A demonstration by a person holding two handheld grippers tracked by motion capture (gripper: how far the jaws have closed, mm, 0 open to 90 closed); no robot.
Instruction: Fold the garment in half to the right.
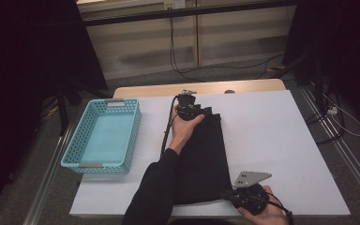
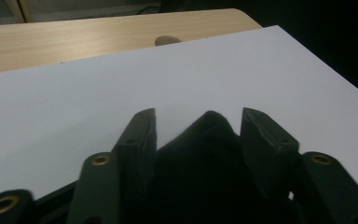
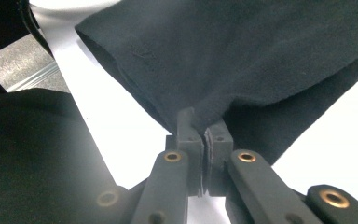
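Black cloth (image 1: 201, 159) lying on worktop (image 1: 272, 140). Left gripper (image 2: 198, 116) fingers standing apart around far corner; right gripper (image 3: 205, 133) clamping near corner. Advice: keeping right grip firm, left clearing without dragging.

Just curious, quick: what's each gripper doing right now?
Left gripper: open, black cloth between its jaws, unpinched.
Right gripper: shut on the black cloth.

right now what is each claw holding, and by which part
Right claw pinches the black cloth at its near edge. Left claw stands open around the far edge, gripping nothing.
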